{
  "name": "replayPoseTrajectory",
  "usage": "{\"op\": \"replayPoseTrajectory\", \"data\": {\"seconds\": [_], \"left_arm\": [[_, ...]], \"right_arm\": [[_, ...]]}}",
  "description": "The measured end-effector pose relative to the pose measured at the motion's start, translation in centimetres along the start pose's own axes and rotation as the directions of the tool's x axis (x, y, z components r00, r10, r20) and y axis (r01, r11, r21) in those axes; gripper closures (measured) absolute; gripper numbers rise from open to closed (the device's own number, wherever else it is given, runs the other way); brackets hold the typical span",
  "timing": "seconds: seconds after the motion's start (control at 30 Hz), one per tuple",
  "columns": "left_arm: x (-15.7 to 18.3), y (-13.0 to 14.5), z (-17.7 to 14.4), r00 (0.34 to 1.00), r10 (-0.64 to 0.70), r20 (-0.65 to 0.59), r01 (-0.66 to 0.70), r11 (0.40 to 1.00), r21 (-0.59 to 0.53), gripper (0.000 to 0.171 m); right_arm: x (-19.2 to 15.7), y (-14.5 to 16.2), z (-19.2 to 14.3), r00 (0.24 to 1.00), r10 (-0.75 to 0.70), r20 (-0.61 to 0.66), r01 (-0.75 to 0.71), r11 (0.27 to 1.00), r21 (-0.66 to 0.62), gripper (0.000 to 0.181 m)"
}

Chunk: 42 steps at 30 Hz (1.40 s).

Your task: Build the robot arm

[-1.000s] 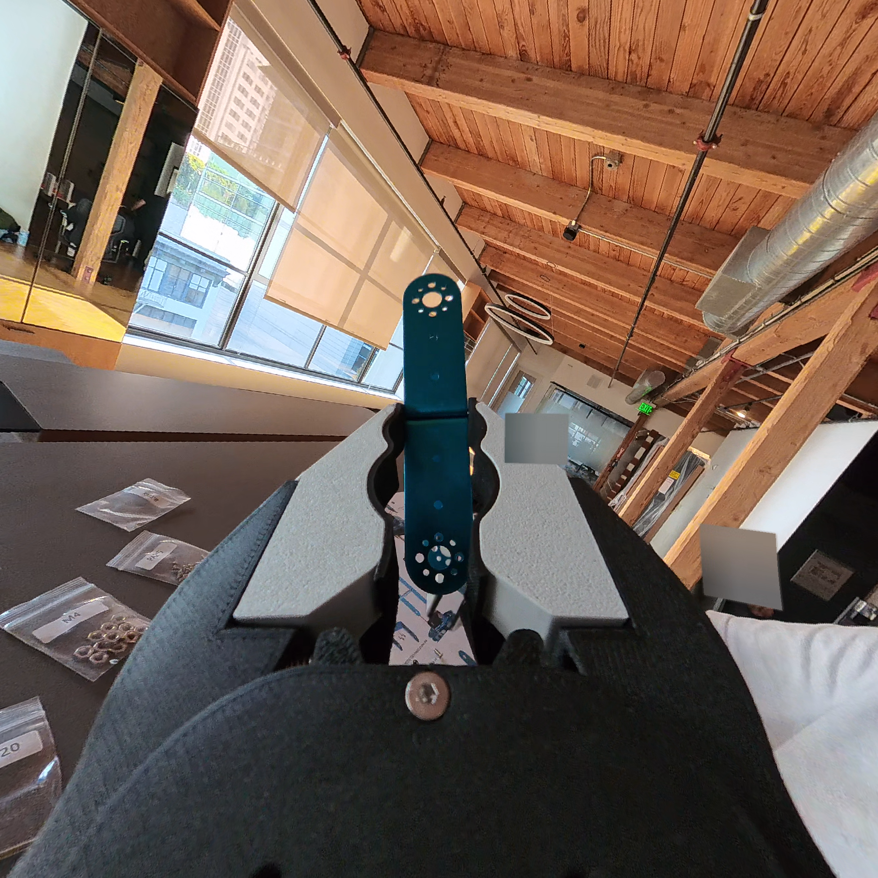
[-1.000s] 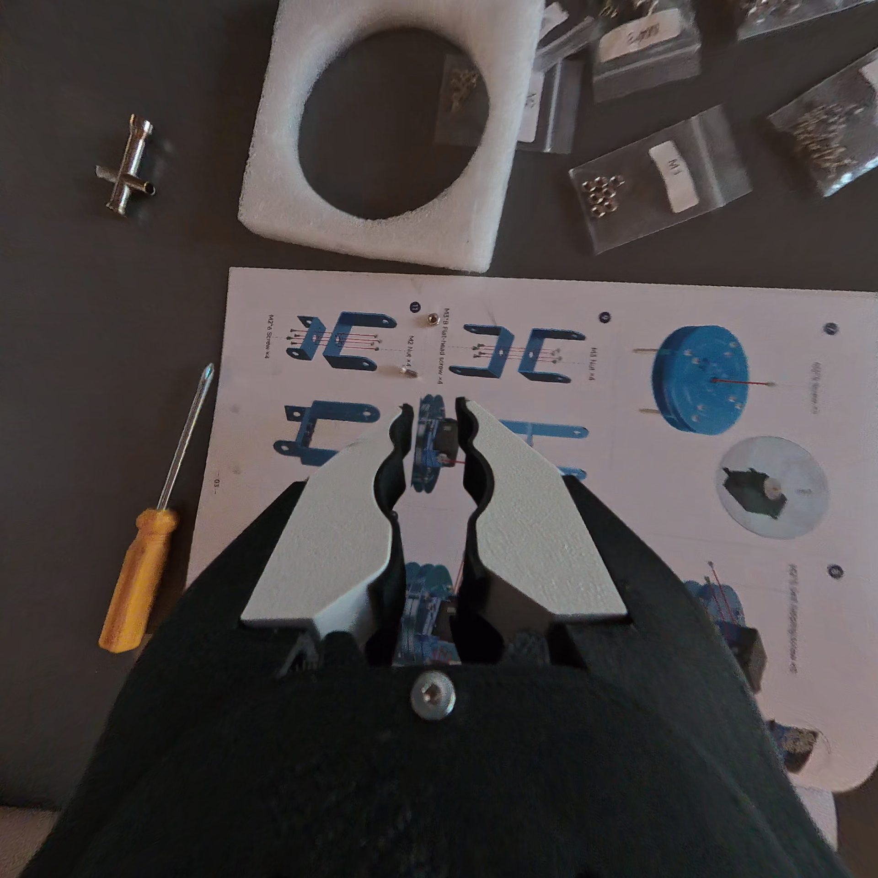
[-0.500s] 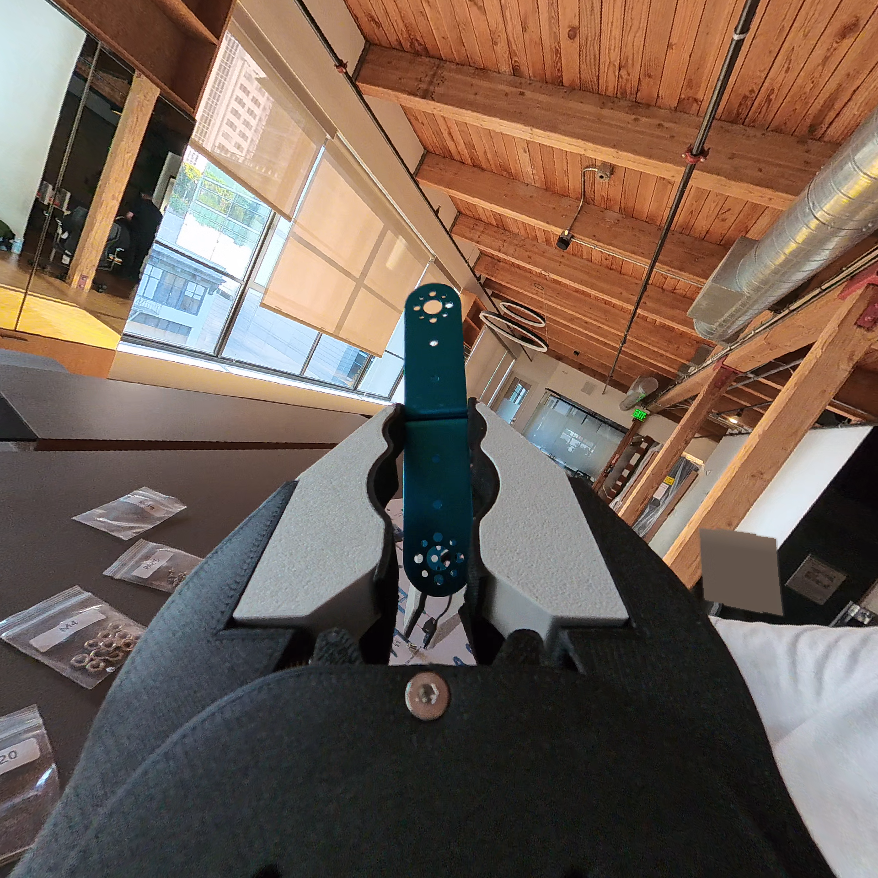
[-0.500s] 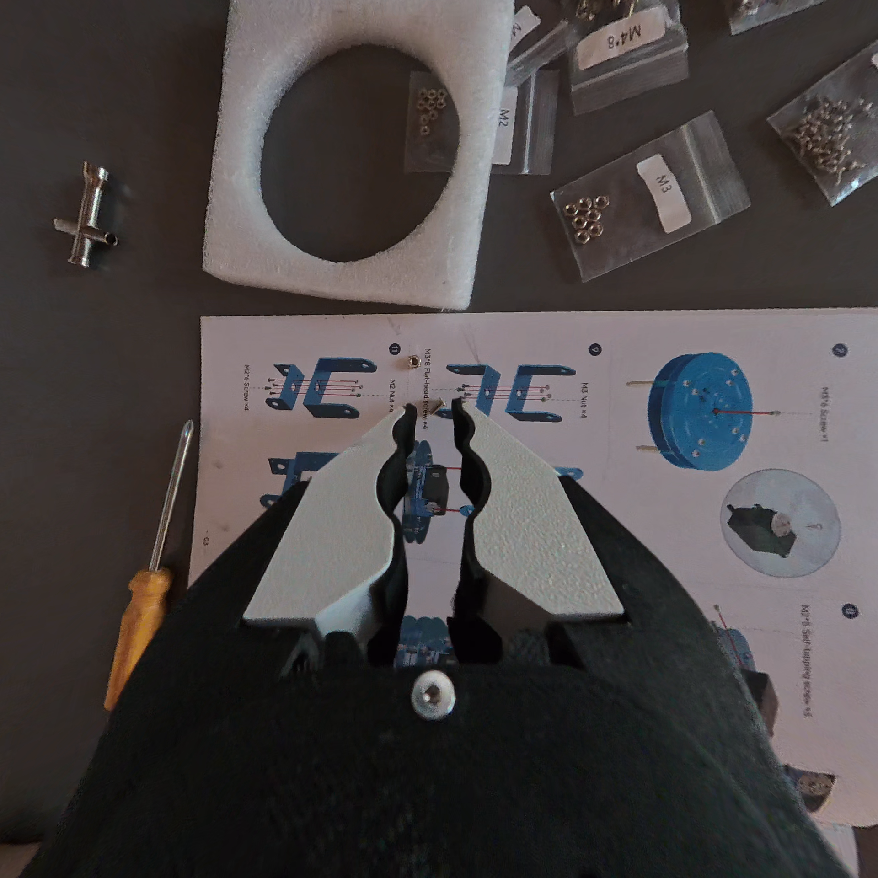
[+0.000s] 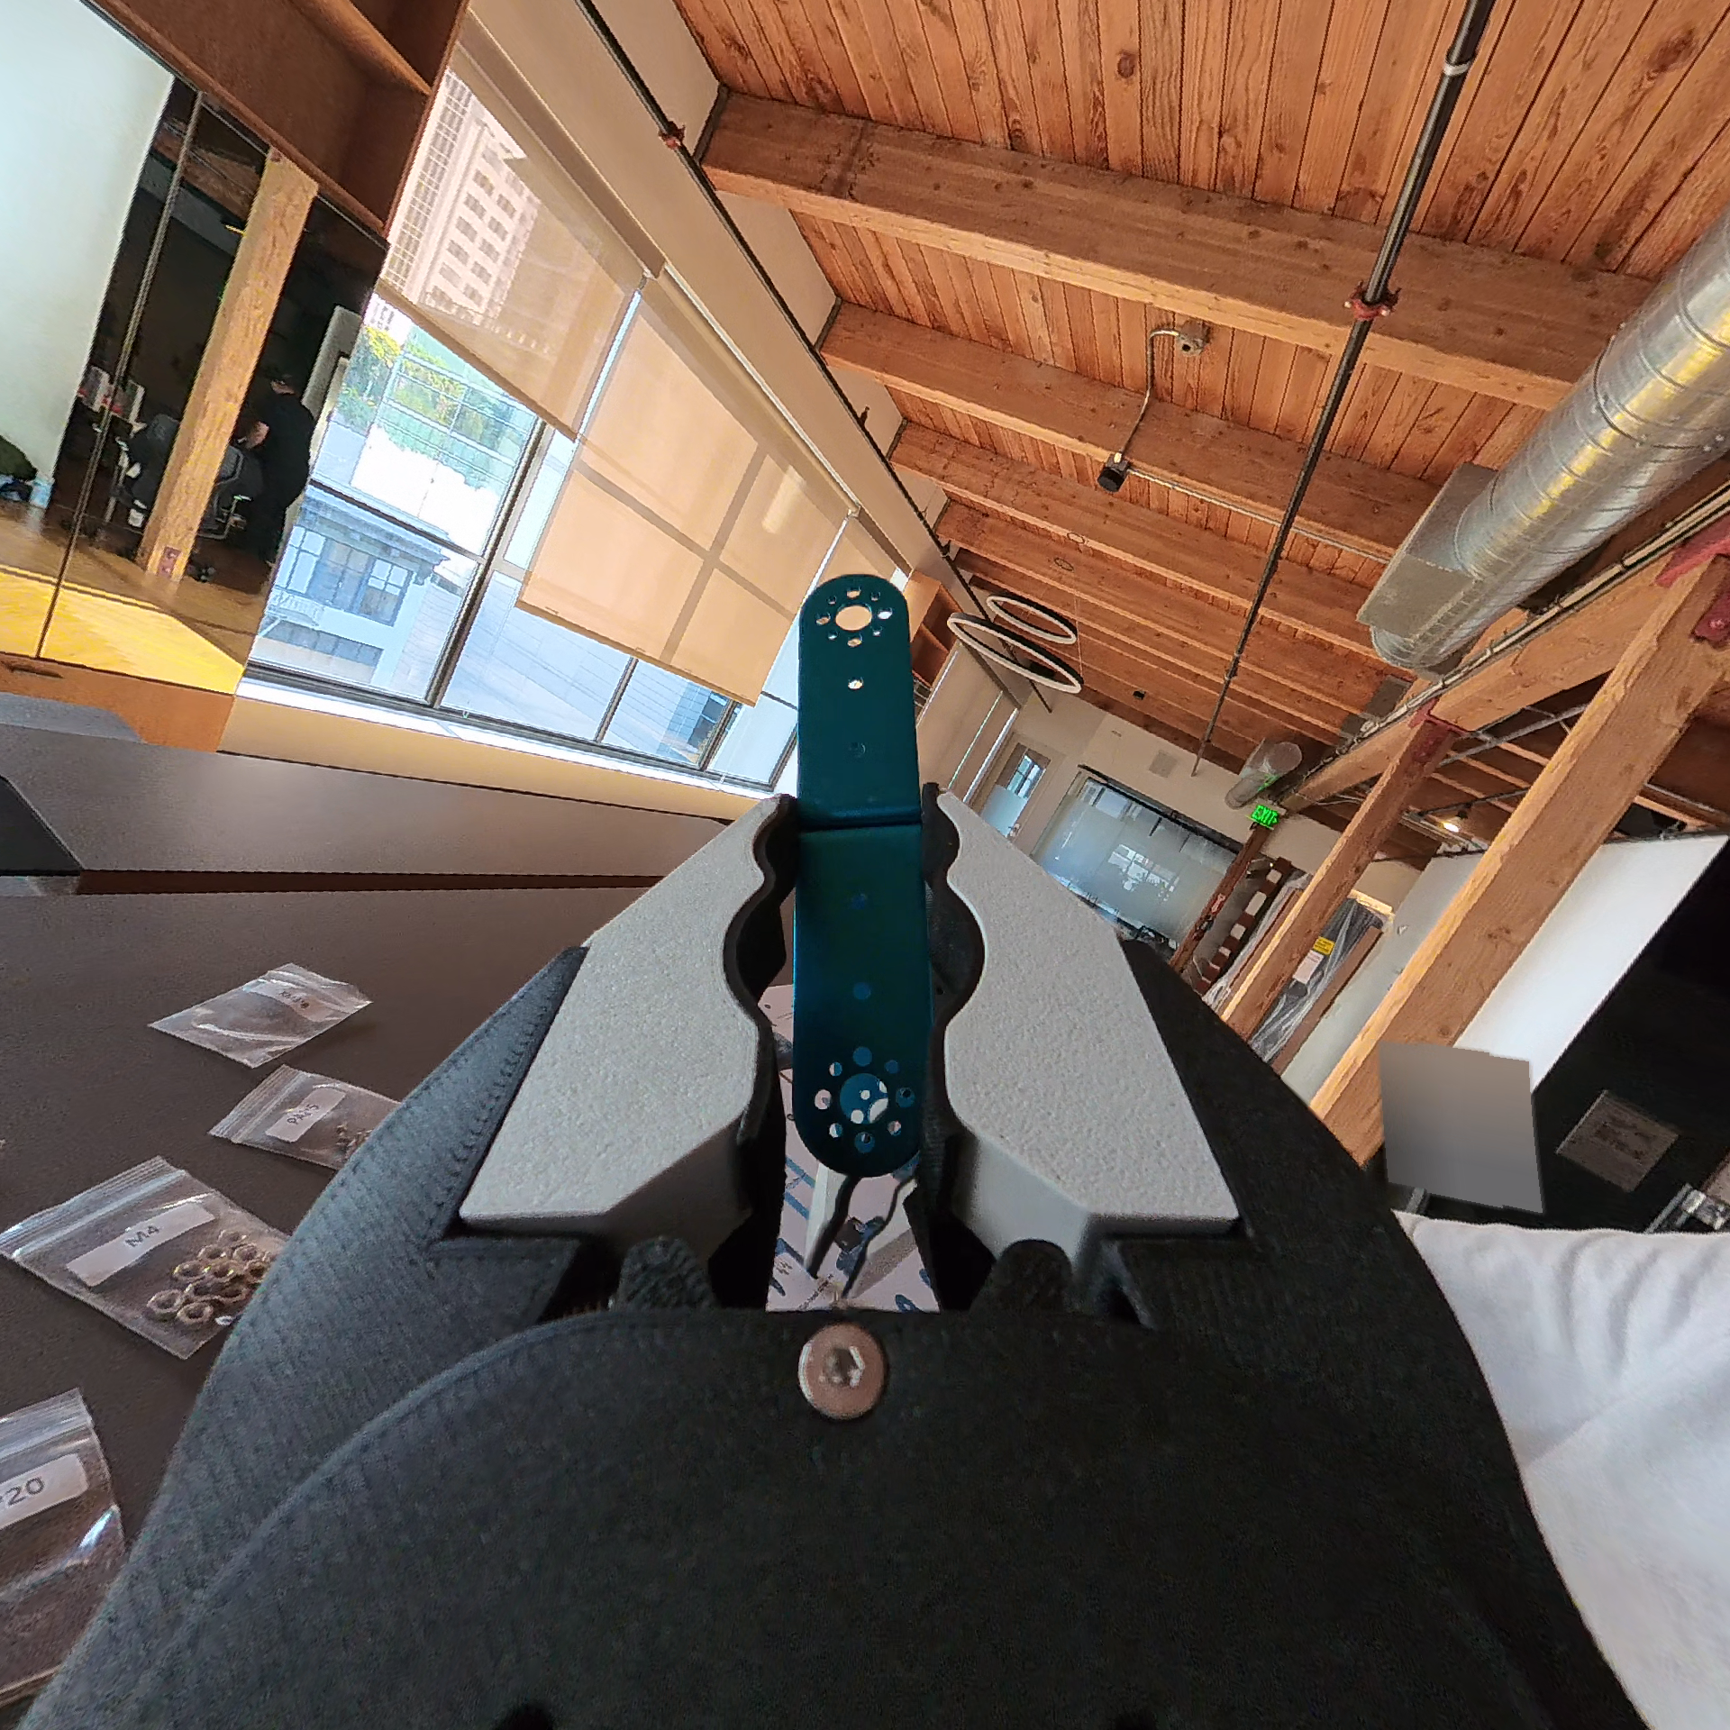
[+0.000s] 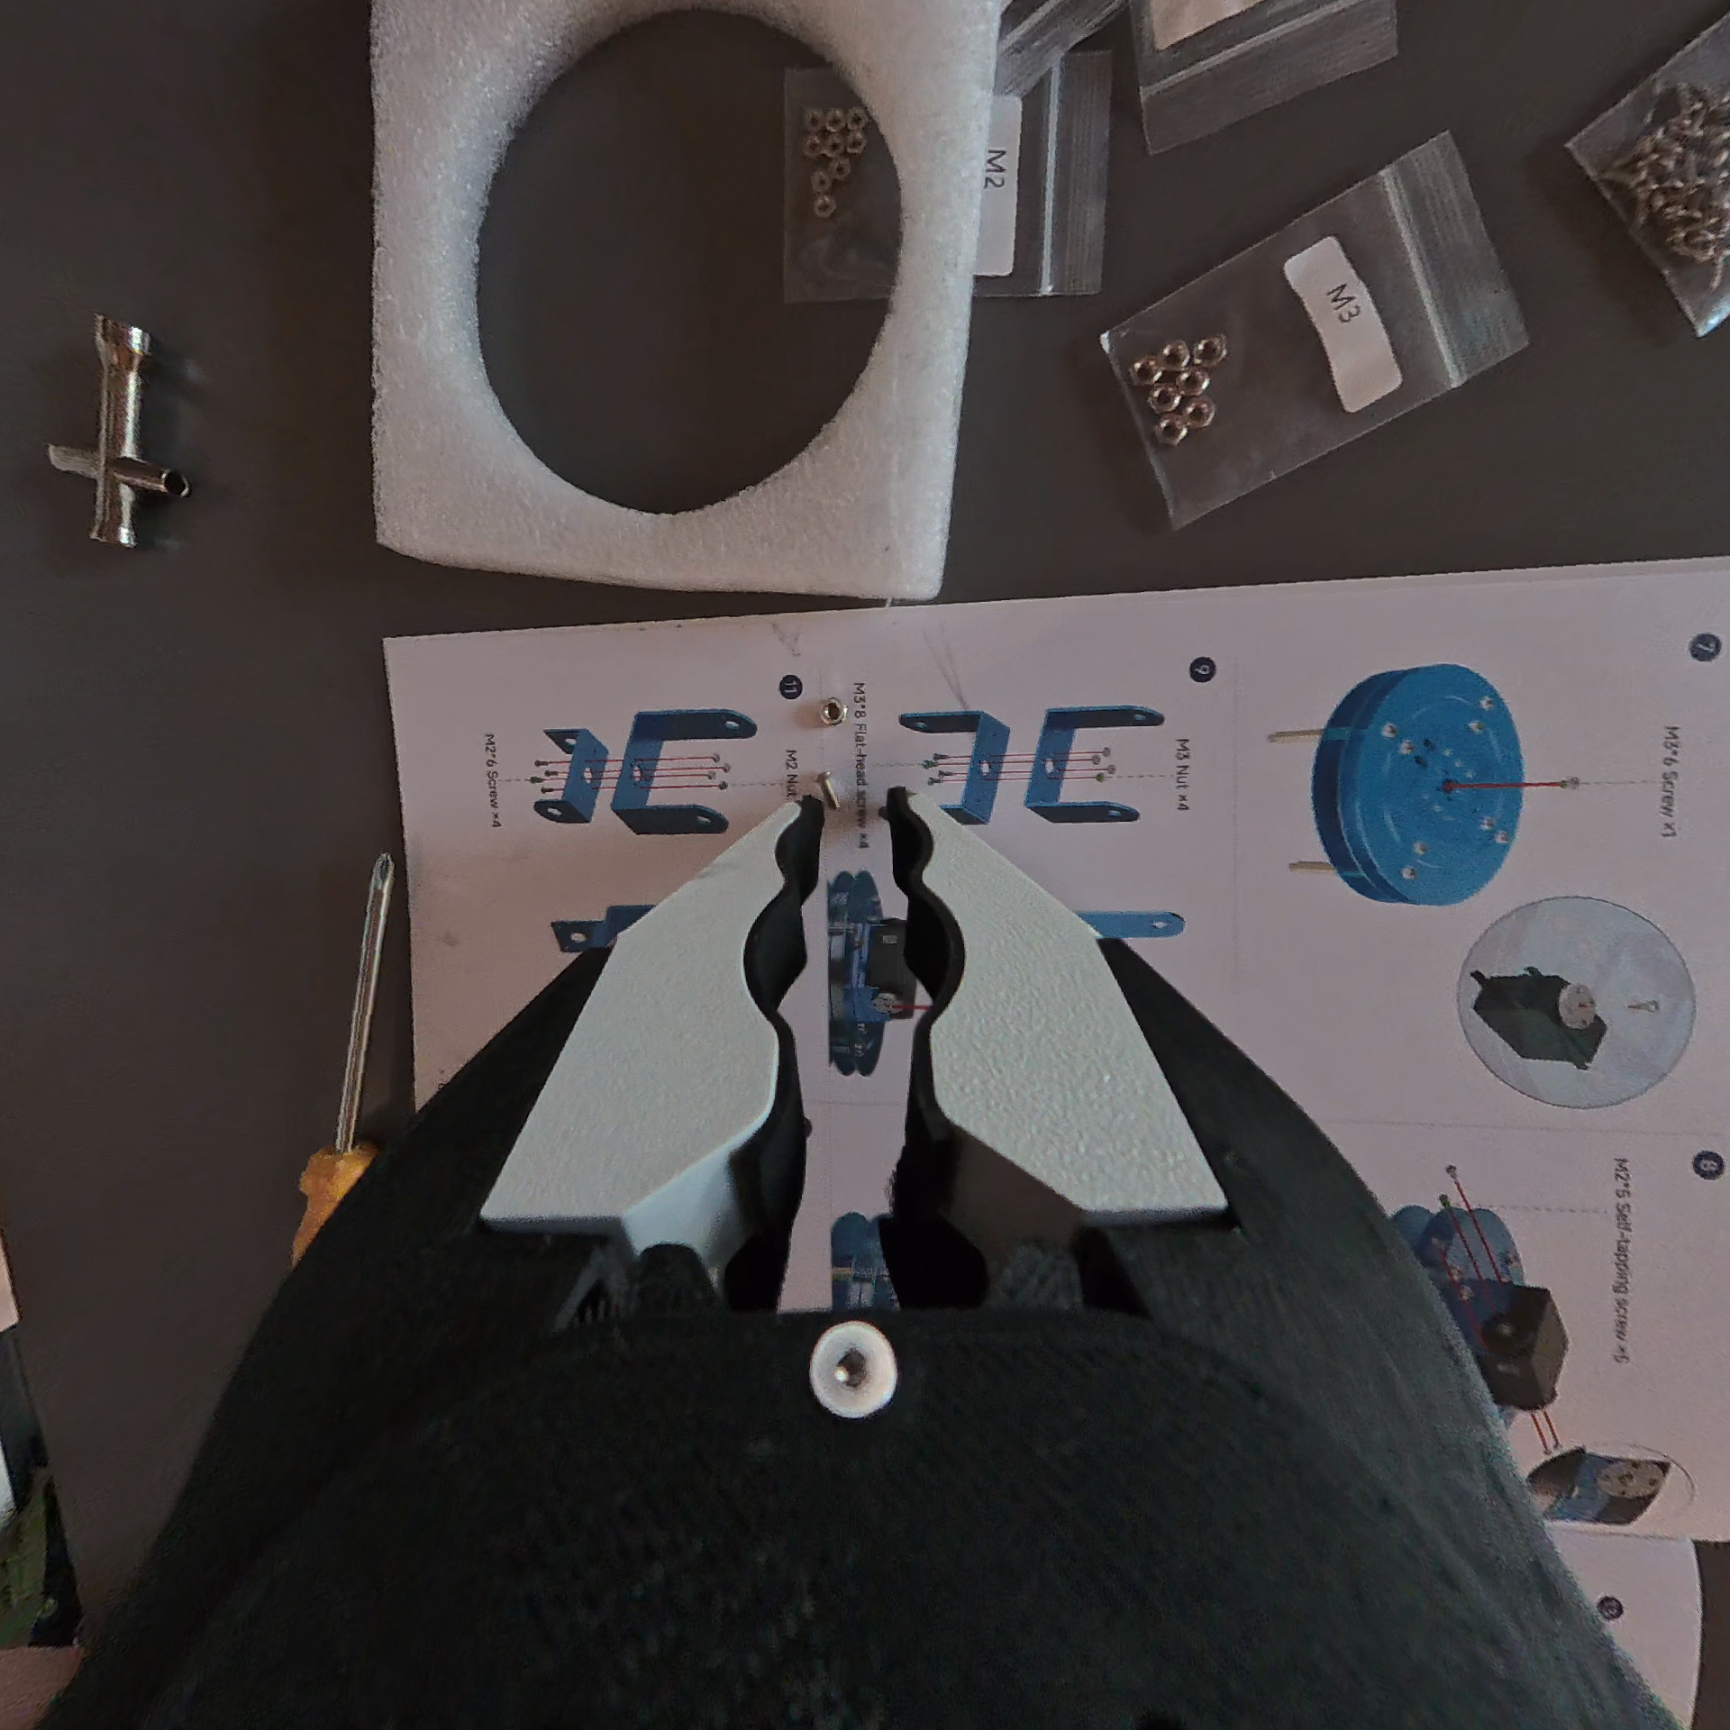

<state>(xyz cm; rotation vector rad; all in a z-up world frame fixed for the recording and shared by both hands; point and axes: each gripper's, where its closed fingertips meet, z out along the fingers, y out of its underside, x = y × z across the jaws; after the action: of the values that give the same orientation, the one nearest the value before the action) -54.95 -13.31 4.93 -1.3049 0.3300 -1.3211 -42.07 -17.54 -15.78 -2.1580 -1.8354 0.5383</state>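
My left gripper is shut on a dark teal bent metal bracket with hole patterns at both ends. It holds the bracket upright, tilted up above the dark table. My right gripper is open a little and empty, pointing down at a printed instruction sheet. A small loose screw lies on the sheet just off the left fingertip. A small nut lies a little beyond it.
A white foam square with a round hole lies beyond the sheet. Bags of small nuts and screws sit at the top right and also in the left wrist view. A metal cross wrench and an orange-handled screwdriver lie left. Tip to tip, the grippers are about 25 cm apart. To the metal cross wrench: right tips about 15 cm, left tips about 25 cm.
My right gripper has moved forward over the sheet toward the loose screw and nut, its tips now beside the screw. The left gripper with the bracket has barely shifted.
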Motion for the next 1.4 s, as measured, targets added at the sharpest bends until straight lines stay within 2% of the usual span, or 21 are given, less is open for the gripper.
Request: {"op": "replayPoseTrajectory", "data": {"seconds": [0.3, 1.03, 1.17, 1.4], "left_arm": [[-0.03, -0.21, -0.14, 1.000, 0.003, 0.003, -0.003, 1.000, 0.006, 0.147], [-0.01, -0.33, -0.28, 1.000, -0.003, 0.001, 0.003, 1.000, 0.009, 0.146], [-0.05, -0.34, -0.32, 1.000, -0.003, 0.004, 0.003, 1.000, 0.010, 0.147], [-0.16, -0.42, -0.47, 1.000, 0.000, 0.010, -0.001, 1.000, 0.012, 0.147]], "right_arm": [[-0.71, -0.30, 0.50, 0.994, -0.110, 0.001, 0.110, 0.994, -0.003, 0.172], [-0.63, -0.61, 0.81, 0.994, -0.110, 0.008, 0.110, 0.994, 0.007, 0.173], [-0.62, -0.70, 0.86, 0.992, -0.129, -0.002, 0.129, 0.992, 0.010, 0.177], [-0.36, -0.86, 0.38, 0.991, -0.133, 0.007, 0.133, 0.990, 0.057, 0.177]]}}
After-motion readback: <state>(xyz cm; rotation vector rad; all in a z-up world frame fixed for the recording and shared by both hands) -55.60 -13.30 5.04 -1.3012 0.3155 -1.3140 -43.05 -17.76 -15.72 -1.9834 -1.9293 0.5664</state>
